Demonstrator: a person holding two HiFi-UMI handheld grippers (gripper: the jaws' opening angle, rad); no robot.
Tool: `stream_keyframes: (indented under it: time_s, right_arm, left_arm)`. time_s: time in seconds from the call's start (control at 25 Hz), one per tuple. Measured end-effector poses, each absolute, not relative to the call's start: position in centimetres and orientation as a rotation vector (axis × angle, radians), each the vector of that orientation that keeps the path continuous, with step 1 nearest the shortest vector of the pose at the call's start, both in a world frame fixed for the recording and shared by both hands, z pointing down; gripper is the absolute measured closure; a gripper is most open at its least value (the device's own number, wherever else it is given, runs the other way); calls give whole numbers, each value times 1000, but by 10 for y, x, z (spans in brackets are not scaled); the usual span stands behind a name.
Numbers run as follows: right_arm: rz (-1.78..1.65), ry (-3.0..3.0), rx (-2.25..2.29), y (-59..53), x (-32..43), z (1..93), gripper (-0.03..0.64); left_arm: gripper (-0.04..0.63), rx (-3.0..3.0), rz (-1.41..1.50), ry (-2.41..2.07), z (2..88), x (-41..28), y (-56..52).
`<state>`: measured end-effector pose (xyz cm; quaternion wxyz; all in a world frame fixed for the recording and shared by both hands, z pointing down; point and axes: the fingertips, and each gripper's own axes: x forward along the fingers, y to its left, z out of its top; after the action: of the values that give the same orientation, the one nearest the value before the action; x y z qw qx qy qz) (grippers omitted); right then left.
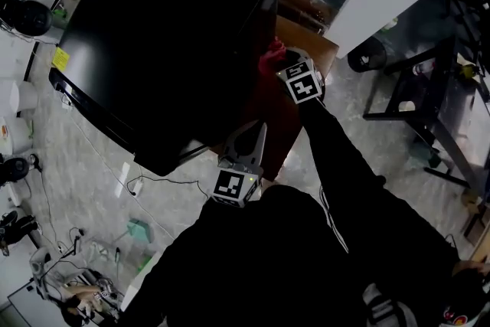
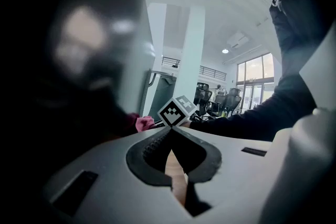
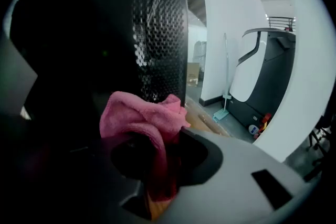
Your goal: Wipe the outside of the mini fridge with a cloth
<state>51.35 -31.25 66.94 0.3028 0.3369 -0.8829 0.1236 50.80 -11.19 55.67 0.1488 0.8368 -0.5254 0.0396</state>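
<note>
While left gripper (image 2: 170, 131) fingers meet, right gripper (image 3: 168, 136) pinches cloth (image 3: 136, 113) at fridge (image 1: 161, 34) edge.

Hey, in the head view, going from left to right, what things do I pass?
yellow sticker at the fridge's left corner → mini fridge → right gripper, clamped on the pink cloth → black metal stand
</note>
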Motion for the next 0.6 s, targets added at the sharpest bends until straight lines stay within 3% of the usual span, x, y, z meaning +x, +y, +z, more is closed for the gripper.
stream_keyframes:
  time_s: [0.36,0.6]
  right_arm:
    - [405,-2626,1024,-201,513,543,511]
    - [413,-2748,1041,-92,463,459,511]
  left_arm:
    - [591,2603,89,-1247,511,492,-42]
    - [591,2716,7,-1101,464,434,25]
